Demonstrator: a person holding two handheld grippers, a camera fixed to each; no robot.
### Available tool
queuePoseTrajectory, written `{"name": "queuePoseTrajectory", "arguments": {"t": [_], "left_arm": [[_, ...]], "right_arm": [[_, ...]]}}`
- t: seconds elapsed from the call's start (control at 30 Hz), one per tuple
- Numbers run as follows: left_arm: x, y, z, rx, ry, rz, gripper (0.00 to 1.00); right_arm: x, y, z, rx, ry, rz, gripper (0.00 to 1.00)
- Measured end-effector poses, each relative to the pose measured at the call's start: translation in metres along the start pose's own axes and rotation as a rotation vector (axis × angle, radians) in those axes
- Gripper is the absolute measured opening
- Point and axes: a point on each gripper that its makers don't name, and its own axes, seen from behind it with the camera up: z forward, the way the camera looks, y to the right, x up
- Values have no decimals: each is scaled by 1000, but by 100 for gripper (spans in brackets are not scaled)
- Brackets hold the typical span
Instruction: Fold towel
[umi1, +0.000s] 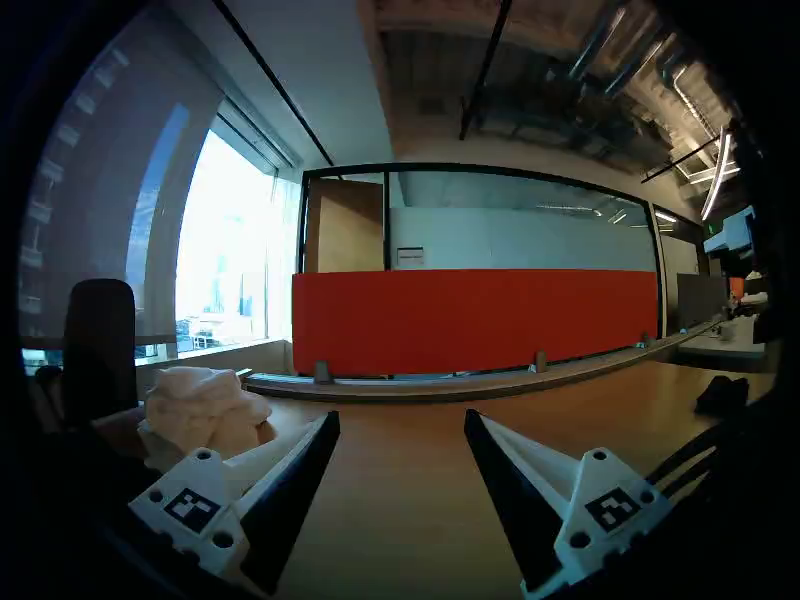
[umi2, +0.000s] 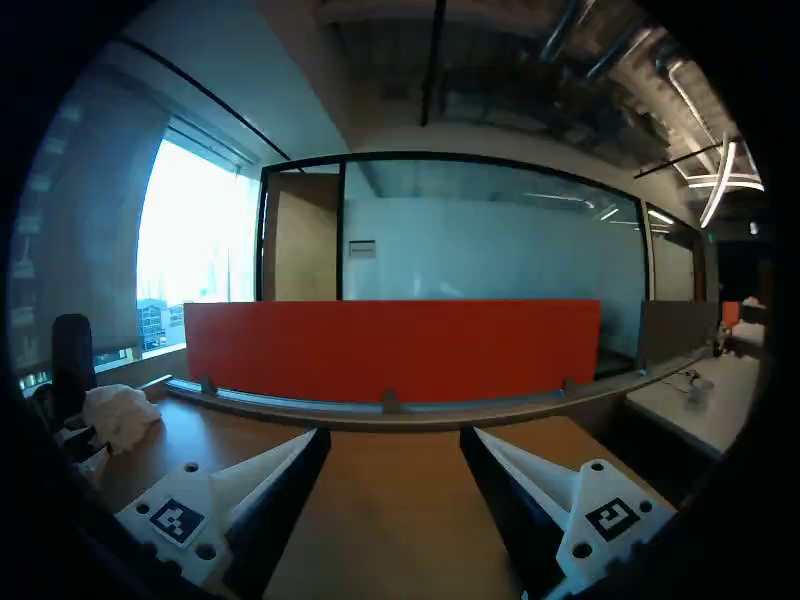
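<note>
Crumpled white towel (umi1: 205, 405) heaped on the wooden desk (umi1: 420, 480), just left of the left gripper (umi1: 400, 415), untouched. Fingers spread wide there, grasping nothing. Right gripper (umi2: 393, 432) likewise released and empty, towel well off to its left. Red partition (umi1: 470, 320) straight ahead.

Office: wooden desk (umi1: 420, 480), red divider screen (umi2: 390, 350), glass-walled room (umi2: 490, 240), exposed ceiling ducts (umi1: 600, 60).

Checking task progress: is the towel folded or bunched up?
Bunched up: the towel sits in a rumpled heap on the desk, no flat layers.
</note>
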Motion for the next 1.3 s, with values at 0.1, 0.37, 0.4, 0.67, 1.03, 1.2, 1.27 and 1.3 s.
{"name": "queuePoseTrajectory", "arguments": {"t": [0.1,0.37,0.4,0.67,1.03,1.2,1.27,1.3], "left_arm": [[-9,-1,0,4,-1,-3,92],[-28,-7,1,9,-12,-12,92],[-30,-7,1,9,-15,-14,92],[-44,-11,3,18,-28,-19,92],[-52,-14,1,29,-68,-9,92],[-53,-13,2,24,-74,-9,92],[-53,-11,2,18,-75,-9,92],[-53,-11,3,18,-75,-9,92]], "right_arm": [[-7,0,1,0,-2,-1,100],[-19,2,4,-1,-7,6,100],[-20,3,4,-2,-7,3,100],[-29,5,4,-9,-23,-19,100],[-35,0,6,-3,-31,-20,100],[-35,-2,6,3,-29,-21,100],[-35,-2,6,6,-30,-17,100],[-35,-2,6,6,-31,-14,100]]}}
